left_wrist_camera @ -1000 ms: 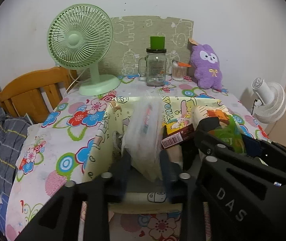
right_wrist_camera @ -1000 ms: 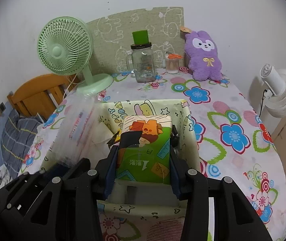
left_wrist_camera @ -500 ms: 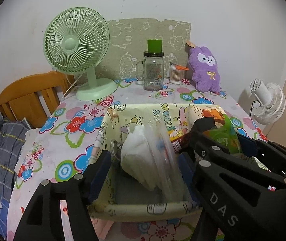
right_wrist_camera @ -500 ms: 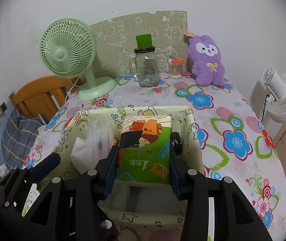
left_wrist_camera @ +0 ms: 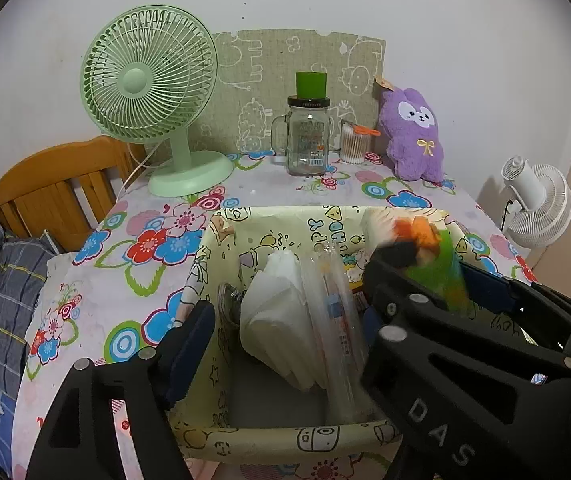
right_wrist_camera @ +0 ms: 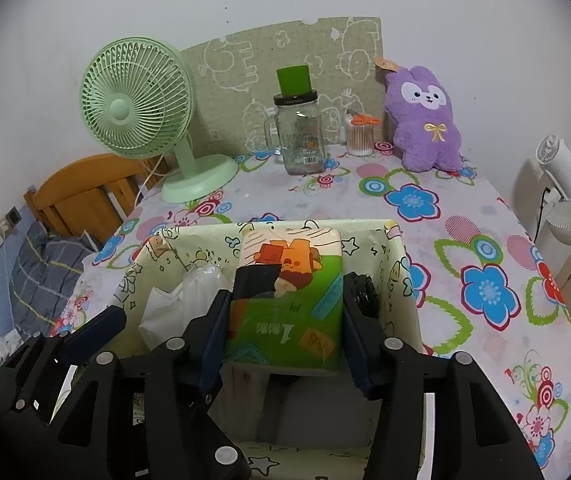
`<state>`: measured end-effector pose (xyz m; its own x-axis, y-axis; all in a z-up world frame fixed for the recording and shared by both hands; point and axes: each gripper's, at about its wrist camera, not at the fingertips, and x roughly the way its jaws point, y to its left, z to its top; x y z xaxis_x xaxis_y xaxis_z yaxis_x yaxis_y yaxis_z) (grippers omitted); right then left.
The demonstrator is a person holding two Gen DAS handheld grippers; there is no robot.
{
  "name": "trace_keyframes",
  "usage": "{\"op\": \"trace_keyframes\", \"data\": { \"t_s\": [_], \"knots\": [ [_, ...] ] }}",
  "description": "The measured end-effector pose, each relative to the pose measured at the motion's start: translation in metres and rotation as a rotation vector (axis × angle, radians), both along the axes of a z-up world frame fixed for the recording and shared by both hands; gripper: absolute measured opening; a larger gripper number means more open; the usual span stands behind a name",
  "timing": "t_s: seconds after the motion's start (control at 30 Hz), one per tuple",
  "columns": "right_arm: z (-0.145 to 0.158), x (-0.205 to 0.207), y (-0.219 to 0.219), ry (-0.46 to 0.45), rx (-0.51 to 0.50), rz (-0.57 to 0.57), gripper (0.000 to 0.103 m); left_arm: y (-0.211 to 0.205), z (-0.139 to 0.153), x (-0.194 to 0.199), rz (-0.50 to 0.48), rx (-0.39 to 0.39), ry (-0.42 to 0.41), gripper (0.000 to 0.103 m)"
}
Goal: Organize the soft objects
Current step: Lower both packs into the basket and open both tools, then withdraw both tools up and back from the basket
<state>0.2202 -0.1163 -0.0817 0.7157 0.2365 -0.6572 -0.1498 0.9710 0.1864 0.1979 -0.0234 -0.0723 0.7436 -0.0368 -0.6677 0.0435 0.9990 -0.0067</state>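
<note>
A cartoon-print fabric box (left_wrist_camera: 221, 248) stands on the floral table. Inside it leans a clear bag of white tissues (left_wrist_camera: 285, 320), loose between the fingers of my left gripper (left_wrist_camera: 281, 332). Those jaws are opening and touch nothing. My right gripper (right_wrist_camera: 287, 334) straddles a green and orange tissue pack (right_wrist_camera: 285, 300) over the box's right half (right_wrist_camera: 397, 264). Its jaws are opening too, and a gap shows beside the right pad. In the left wrist view the pack (left_wrist_camera: 441, 264) is motion-blurred. A purple plush (right_wrist_camera: 425, 120) sits upright against the back wall.
At the back stand a green desk fan (left_wrist_camera: 149, 92), a glass jar mug with a green cup on it (left_wrist_camera: 307, 140) and a cotton swab pot (left_wrist_camera: 353, 144). A white fan (left_wrist_camera: 537, 204) is off the table's right edge, a wooden headboard (left_wrist_camera: 53, 184) to the left.
My left gripper let go of the clear bag, which settled into the box as the jaws spread. My right jaws widened off the green pack.
</note>
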Motion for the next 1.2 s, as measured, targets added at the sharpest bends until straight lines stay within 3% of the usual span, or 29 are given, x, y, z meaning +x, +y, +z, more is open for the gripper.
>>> {"op": "trace_keyframes", "data": {
  "t_s": [0.1,0.37,1.2],
  "knots": [
    [0.001,-0.004,0.0,-0.002,0.005,0.005,0.075,0.001,0.001,-0.003,-0.001,-0.006,-0.003,0.083],
    [0.009,-0.02,-0.003,-0.024,-0.023,-0.016,0.086,-0.001,0.007,-0.015,-0.003,-0.012,-0.02,0.087],
    [0.05,-0.082,-0.016,-0.131,-0.052,-0.077,0.098,-0.012,0.043,-0.067,-0.032,-0.018,-0.105,0.099]
  ]
}}
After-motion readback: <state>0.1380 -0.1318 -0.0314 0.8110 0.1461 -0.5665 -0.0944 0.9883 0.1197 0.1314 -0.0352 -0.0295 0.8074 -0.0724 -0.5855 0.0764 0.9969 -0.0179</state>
